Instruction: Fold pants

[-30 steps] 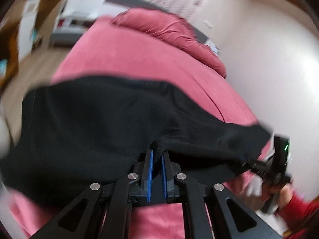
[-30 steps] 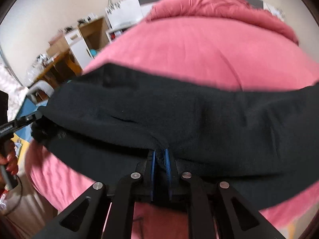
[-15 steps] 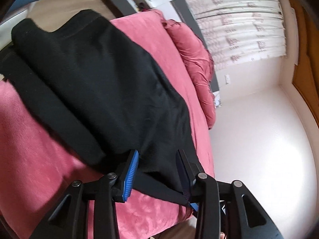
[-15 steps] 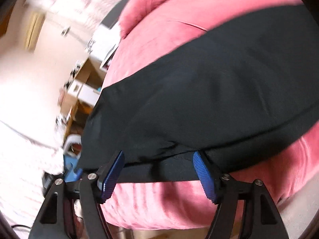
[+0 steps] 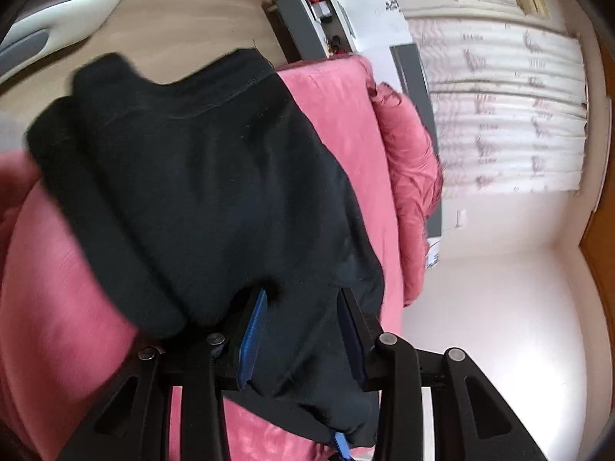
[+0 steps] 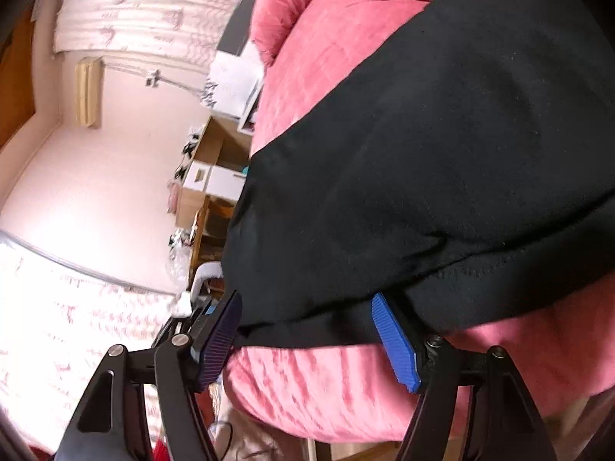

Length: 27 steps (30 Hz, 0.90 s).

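With the black pants (image 5: 215, 192) lying doubled over on the pink bed cover (image 5: 61, 292), the fold just laid down looks finished and this is the letting-go step. The left gripper (image 5: 301, 330) has its jaws apart and closing a little, cloth from the near edge lying loosely between them, not pinched. The right gripper (image 6: 307, 330) likewise stands wide, its jaws easing inward, the pants' edge (image 6: 326, 330) draped across the gap but unpressed. By my judgement, the next move calls for drawing both grippers clear without dragging the fabric, then taking a fresh hold for another fold.
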Tool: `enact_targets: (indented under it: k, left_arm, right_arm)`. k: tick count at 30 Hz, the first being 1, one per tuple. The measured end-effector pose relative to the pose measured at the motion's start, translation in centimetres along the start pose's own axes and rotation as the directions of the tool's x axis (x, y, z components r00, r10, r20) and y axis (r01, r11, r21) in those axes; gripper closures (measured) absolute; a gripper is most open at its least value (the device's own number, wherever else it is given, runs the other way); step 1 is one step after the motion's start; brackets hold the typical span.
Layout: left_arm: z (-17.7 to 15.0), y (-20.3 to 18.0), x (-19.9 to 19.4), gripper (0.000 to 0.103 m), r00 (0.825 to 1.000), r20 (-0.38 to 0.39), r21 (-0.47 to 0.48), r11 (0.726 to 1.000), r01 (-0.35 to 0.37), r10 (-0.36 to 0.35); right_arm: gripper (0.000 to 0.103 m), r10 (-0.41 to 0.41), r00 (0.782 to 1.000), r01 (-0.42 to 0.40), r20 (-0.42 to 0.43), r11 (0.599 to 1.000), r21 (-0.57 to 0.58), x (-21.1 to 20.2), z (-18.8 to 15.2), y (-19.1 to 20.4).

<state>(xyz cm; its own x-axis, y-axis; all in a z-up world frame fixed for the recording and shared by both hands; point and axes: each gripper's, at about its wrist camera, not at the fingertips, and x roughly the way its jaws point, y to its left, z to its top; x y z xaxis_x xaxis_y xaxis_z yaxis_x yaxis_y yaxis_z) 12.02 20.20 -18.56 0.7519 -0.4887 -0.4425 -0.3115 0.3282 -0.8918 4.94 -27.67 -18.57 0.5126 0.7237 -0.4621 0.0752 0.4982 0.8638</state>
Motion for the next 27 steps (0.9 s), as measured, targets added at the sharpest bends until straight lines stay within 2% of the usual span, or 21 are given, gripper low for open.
enact_targets:
  k: [2,5,7,8,11,14,16,18,19,20,22,23,24,25,27]
  left_arm:
    - [-0.6,-0.2,-0.6,0.066,1.000,0.012,0.038,0.999,-0.022,0.021]
    - [-1.1,-0.6,-0.8,0.064,0.998,0.013,0.096,0.994,-0.055,0.054]
    - [-1.5,-0.9,-0.6,0.064,0.997,0.007,0.125,0.989,-0.079,0.079]
    - [-1.6,-0.9,-0.6,0.064,0.996,0.008,0.130,0.988,-0.088,0.088]
    - [-2.3,-0.7,-1.4,0.064,0.993,0.043,0.122,0.986,-0.112,0.107]
    - [-3.1,-0.2,-2.5,0.062,0.987,0.100,0.125,0.982,-0.141,0.129]
    - [-2.8,-0.1,-1.9,0.061,0.986,0.074,0.135,0.978,-0.157,0.148]
    - [-1.9,-0.4,-1.1,0.061,0.987,0.073,0.121,0.981,-0.151,0.142]
    - [-1.4,-0.4,-0.8,0.061,0.987,0.073,0.119,0.982,-0.150,0.142]
    - [-0.8,-0.3,-0.4,0.061,0.987,0.070,0.100,0.983,-0.153,0.147]
    - [0.1,0.5,-0.2,0.074,0.992,0.066,0.031,0.994,-0.107,0.104]
    - [0.3,0.8,-0.4,0.082,0.992,0.063,0.011,0.994,-0.109,0.108]
    - [0.7,0.9,-0.7,0.096,0.991,0.056,-0.003,0.993,-0.119,0.118]
    - [1.1,0.7,-1.2,0.097,0.992,0.056,-0.012,0.993,-0.114,0.115]
    - [1.4,0.2,-2.6,0.096,0.995,0.073,-0.010,0.998,-0.062,0.063]
  right_arm:
    - [0.045,-0.019,1.000,0.019,0.018,1.000,0.010,0.3,0.2,-0.3]
    - [0.052,-0.020,0.998,0.019,0.057,1.000,0.020,0.0,0.8,-0.8]
    - [0.053,-0.018,0.997,0.013,0.069,0.998,0.069,-0.5,1.4,-2.0]
    - [0.053,-0.009,0.997,-0.002,0.076,0.991,0.134,-0.5,1.5,-3.0]
    - [0.058,0.045,0.993,-0.072,0.109,0.963,0.261,-0.3,1.3,-4.9]
    - [0.058,0.070,0.990,-0.102,0.124,0.954,0.281,-0.4,1.4,-5.3]
    - [0.060,0.062,0.990,-0.095,0.128,0.958,0.272,0.0,1.5,-5.3]
    - [0.071,0.041,0.992,-0.071,0.119,0.963,0.259,-0.1,1.5,-5.1]
    - [0.083,0.031,0.993,-0.059,0.112,0.965,0.254,0.2,1.6,-5.0]
    - [0.091,0.017,0.995,-0.043,0.103,0.966,0.254,0.3,1.7,-5.1]
    - [0.093,-0.007,0.996,-0.017,0.088,0.965,0.263,0.4,1.9,-4.9]
    - [0.094,-0.011,0.996,-0.013,0.089,0.965,0.261,0.2,2.1,-4.7]
    - [0.094,-0.015,0.995,-0.009,0.094,0.969,0.247,-0.1,2.4,-3.9]
    - [0.095,-0.008,0.995,-0.015,0.102,0.973,0.230,-0.4,2.7,-3.0]
    - [0.095,0.027,0.992,-0.050,0.125,0.982,0.180,-1.5,3.0,-1.0]
